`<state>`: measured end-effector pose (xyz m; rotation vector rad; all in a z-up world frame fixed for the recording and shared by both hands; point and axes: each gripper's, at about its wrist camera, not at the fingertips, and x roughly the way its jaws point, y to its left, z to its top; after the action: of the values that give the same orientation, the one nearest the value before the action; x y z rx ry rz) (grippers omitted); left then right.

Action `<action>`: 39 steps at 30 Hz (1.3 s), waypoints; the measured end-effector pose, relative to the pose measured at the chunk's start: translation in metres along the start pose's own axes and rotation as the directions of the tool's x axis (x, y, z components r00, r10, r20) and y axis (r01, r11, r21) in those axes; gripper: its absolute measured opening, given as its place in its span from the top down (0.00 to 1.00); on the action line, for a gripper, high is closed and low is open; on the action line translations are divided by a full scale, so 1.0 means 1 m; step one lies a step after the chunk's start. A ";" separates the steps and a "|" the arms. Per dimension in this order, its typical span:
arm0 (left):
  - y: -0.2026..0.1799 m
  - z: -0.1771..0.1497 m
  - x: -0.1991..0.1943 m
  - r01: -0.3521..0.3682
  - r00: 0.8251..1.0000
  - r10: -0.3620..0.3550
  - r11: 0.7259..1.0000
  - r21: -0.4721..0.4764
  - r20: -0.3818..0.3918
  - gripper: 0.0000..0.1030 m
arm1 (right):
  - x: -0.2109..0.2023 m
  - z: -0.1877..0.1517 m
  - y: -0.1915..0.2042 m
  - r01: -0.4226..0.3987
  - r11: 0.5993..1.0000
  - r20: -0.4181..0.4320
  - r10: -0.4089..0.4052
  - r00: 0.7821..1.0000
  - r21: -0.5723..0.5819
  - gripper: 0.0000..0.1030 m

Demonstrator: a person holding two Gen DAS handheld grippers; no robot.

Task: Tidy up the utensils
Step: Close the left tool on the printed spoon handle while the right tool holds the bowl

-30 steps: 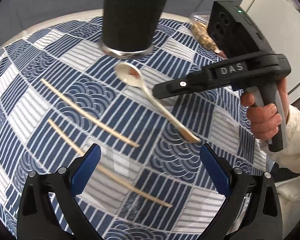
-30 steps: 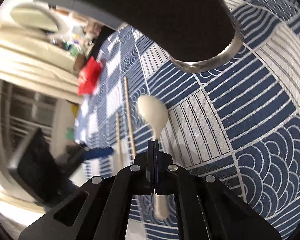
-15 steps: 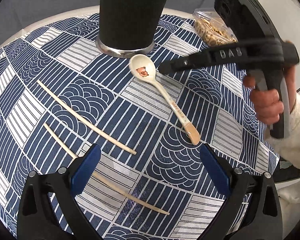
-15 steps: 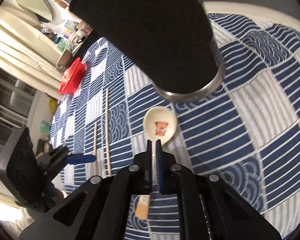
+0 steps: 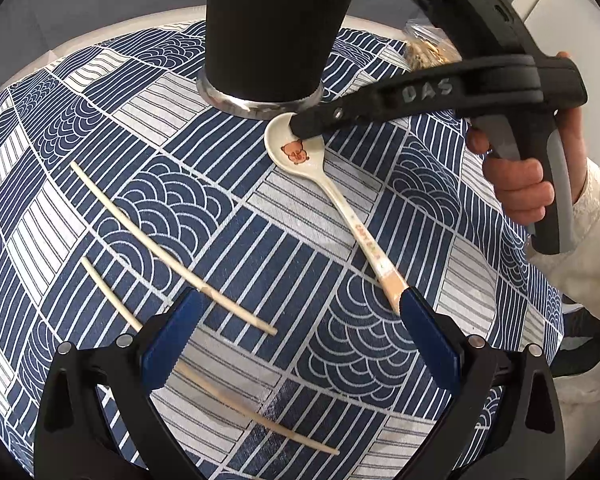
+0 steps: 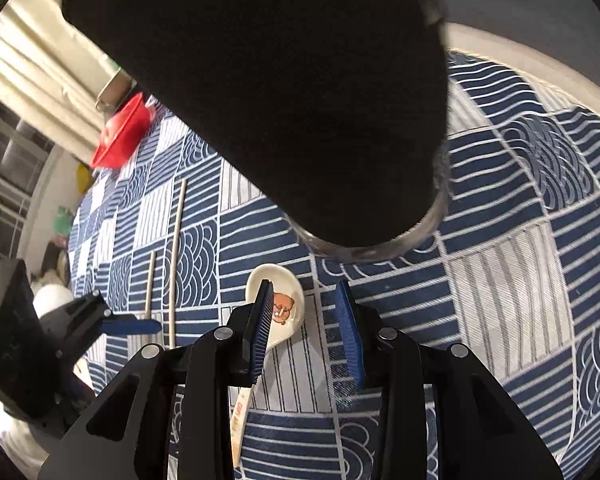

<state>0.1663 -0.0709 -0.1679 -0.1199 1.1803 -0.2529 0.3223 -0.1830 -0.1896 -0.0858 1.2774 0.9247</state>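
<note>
Blue patterned tablecloth [image 5: 228, 240] over a round table, spoon [image 5: 328, 196] lying free beside the black cup [image 5: 276, 28], right gripper [image 6: 306, 336] jaws apart over its bowl, left gripper [image 5: 296, 340] wide open above two chopsticks [image 5: 168, 244], right view alone shows a red bowl [image 6: 120, 136] near the far edge.

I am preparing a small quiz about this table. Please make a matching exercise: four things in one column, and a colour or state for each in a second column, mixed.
Things:
1. spoon
2. cup
3. chopsticks
4. bowl

Descriptions:
a. red
b. black, with a metal rim at the base
c. cream, with a bear picture
d. two thin pale sticks lying side by side

Pairs: 1-c, 2-b, 3-d, 4-a
</note>
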 end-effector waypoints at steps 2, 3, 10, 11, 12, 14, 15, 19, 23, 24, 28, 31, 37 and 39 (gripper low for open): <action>-0.002 0.005 0.004 0.005 1.000 -0.005 1.000 0.000 -0.006 0.06 | 0.002 0.000 0.006 -0.002 1.000 -0.002 0.002 1.000 -0.026 0.95; -0.003 0.008 0.005 0.006 1.000 -0.006 1.000 0.001 -0.008 0.06 | 0.000 0.000 0.008 -0.005 0.999 0.006 0.005 1.000 -0.039 0.96; -0.015 0.023 0.016 0.028 0.999 -0.028 0.999 0.038 -0.023 0.08 | -0.021 -0.010 0.012 -0.045 0.999 0.059 0.044 0.997 0.007 0.96; -0.016 0.024 0.017 0.030 0.999 -0.029 0.998 0.049 -0.025 0.14 | -0.025 -0.012 0.013 -0.047 0.999 0.070 0.046 0.997 0.015 0.96; -0.016 0.026 0.019 0.028 0.999 -0.027 0.998 0.055 -0.032 0.19 | -0.031 -0.014 0.013 -0.049 0.998 0.081 0.047 0.996 0.026 0.96; -0.014 0.030 0.022 0.034 0.998 -0.031 0.999 0.038 -0.059 0.35 | -0.041 -0.018 0.013 -0.066 0.997 0.102 0.061 0.993 0.048 0.96; -0.013 0.032 0.021 0.038 0.997 -0.036 0.999 0.036 -0.062 0.55 | -0.044 -0.020 0.014 -0.068 0.996 0.112 0.061 0.992 0.054 0.96; -0.009 0.039 0.009 0.063 0.997 -0.062 0.998 0.019 -0.044 0.90 | -0.066 -0.028 0.023 -0.046 0.996 0.160 0.034 0.986 0.071 0.96; -0.010 0.040 -0.007 0.078 0.997 -0.076 0.994 0.076 -0.026 0.90 | -0.086 -0.038 0.040 -0.017 0.997 0.204 0.000 0.979 0.081 0.95; -0.011 0.038 -0.013 0.075 0.997 -0.073 0.992 0.100 -0.023 0.90 | -0.091 -0.040 0.044 -0.002 0.997 0.218 -0.016 0.976 0.081 0.95; -0.024 0.035 -0.026 0.085 0.996 -0.081 0.981 0.176 -0.030 0.90 | -0.109 -0.052 0.065 0.043 0.995 0.262 -0.066 0.963 0.092 0.95; -0.030 0.027 -0.040 0.094 0.996 -0.090 0.971 0.220 -0.029 0.90 | -0.123 -0.062 0.081 0.074 0.992 0.301 -0.103 0.948 0.105 0.95; -0.026 0.023 -0.073 0.104 0.994 -0.111 0.954 0.282 0.009 0.90 | -0.152 -0.079 0.110 0.110 0.982 0.391 -0.162 0.906 0.151 0.95; -0.026 0.024 -0.082 0.099 0.994 -0.111 0.950 0.298 0.022 0.90 | -0.160 -0.083 0.119 0.119 0.980 0.415 -0.177 0.892 0.161 0.95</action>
<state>0.1560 -0.0763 -0.0796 0.0758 1.0865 -0.5165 0.1838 -0.2357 -0.0325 0.1189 0.9027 0.6767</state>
